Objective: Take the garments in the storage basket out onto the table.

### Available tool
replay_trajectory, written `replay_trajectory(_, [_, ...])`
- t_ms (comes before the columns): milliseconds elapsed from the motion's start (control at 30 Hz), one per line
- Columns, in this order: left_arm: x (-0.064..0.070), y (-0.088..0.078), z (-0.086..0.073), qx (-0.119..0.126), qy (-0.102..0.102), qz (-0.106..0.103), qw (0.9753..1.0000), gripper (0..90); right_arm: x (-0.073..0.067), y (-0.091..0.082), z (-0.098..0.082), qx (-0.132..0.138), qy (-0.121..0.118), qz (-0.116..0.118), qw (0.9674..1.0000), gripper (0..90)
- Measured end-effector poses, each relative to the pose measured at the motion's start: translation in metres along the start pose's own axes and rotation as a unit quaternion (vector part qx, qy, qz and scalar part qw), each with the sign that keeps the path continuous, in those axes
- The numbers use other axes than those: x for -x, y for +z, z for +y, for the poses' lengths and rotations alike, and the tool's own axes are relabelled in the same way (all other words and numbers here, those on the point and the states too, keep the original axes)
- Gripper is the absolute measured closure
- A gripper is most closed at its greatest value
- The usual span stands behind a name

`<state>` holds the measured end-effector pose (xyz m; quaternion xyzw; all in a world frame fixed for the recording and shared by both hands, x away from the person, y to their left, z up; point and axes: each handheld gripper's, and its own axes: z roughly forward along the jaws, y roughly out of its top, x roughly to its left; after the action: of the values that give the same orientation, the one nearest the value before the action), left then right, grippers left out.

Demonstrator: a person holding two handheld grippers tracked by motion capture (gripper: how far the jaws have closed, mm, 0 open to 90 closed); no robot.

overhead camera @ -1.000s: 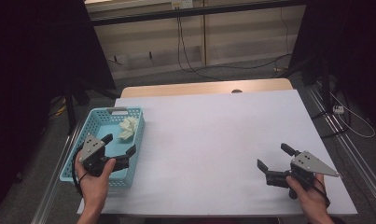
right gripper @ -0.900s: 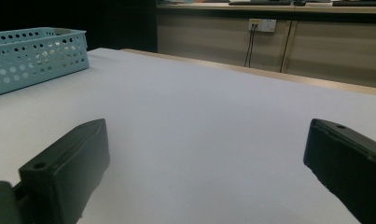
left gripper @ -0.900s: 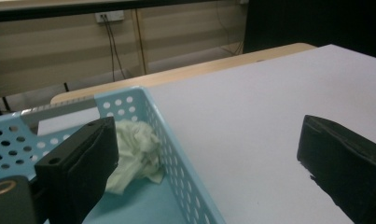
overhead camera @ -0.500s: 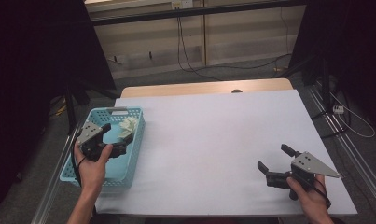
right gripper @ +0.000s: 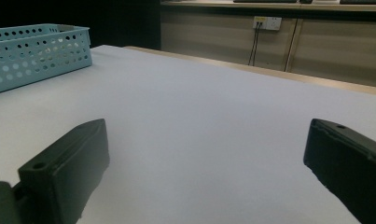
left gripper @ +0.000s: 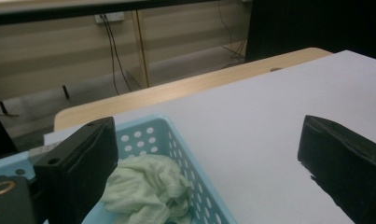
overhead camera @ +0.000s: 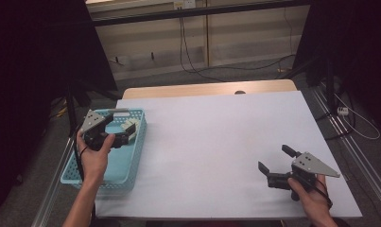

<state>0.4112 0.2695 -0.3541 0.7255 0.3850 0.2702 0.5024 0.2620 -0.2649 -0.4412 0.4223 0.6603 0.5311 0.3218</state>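
Since the earlier frames, the left gripper (overhead camera: 123, 137) has been carried forward along the light blue basket (overhead camera: 131, 165), from its near part to a place over its far part, while the right gripper (overhead camera: 275, 161) has been kept where it was, low over the near right part of the white table (overhead camera: 216, 137). Seen from the high view, the left gripper is held by the person's left hand (overhead camera: 94, 153) above the inside of the basket, which stands at the left edge of the table. A crumpled pale cloth (overhead camera: 130, 125) is seen in the far right corner of the basket, just beyond the tips of the left gripper. From the left gripper view, the two black jaws are spread wide apart and nothing is held between them; the cloth (left gripper: 146, 191) lies low beside the left jaw, inside the perforated wall of the basket (left gripper: 176, 149), and whether it is touched by the jaw cannot be told. From the right gripper view, the jaws of the right gripper are also spread wide and nothing is grasped; bare white table (right gripper: 199, 121) is seen between them, and the basket (right gripper: 36, 51) stands well apart at the far left. The right gripper is held by the person's right hand (overhead camera: 311, 198).
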Motion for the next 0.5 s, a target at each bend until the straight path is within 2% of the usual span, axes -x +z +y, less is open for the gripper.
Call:
replay_trajectory(67, [-0.002,0.005,-0.001,-0.004,0.010,0.010,0.9999,5.1,0.000,0.000,0.000,-0.002,-0.001,0.001,1.0000,0.0])
replay_trajectory(167, [-0.009,0.012,-0.003,-0.013,0.001,0.012,0.9998,5.3,-0.001,0.000,0.000,-0.002,-0.001,0.001,1.0000,0.0])
replay_trajectory(200, [-0.010,0.015,-0.003,-0.017,0.010,0.013,0.9997,5.7,-0.001,0.000,0.000,-0.001,-0.001,0.001,1.0000,0.0])
replay_trajectory(233, [-0.010,0.015,-0.003,-0.017,0.010,0.013,0.9997,5.6,-0.002,0.000,0.000,-0.002,-0.002,0.001,1.0000,0.0])
replay_trajectory(267, [-0.013,0.021,-0.004,-0.035,0.020,0.004,0.9992,5.5,-0.002,0.000,0.000,-0.002,-0.002,0.002,1.0000,0.0])
replay_trajectory(333, [-0.015,0.027,-0.004,-0.054,0.012,0.025,0.9982,5.8,-0.002,0.001,0.001,-0.002,-0.003,0.002,1.0000,0.0])
replay_trajectory(500, [-0.021,0.035,-0.002,-0.056,0.008,0.039,0.9977,6.4,-0.003,0.002,0.001,-0.003,-0.005,0.003,1.0000,0.0])
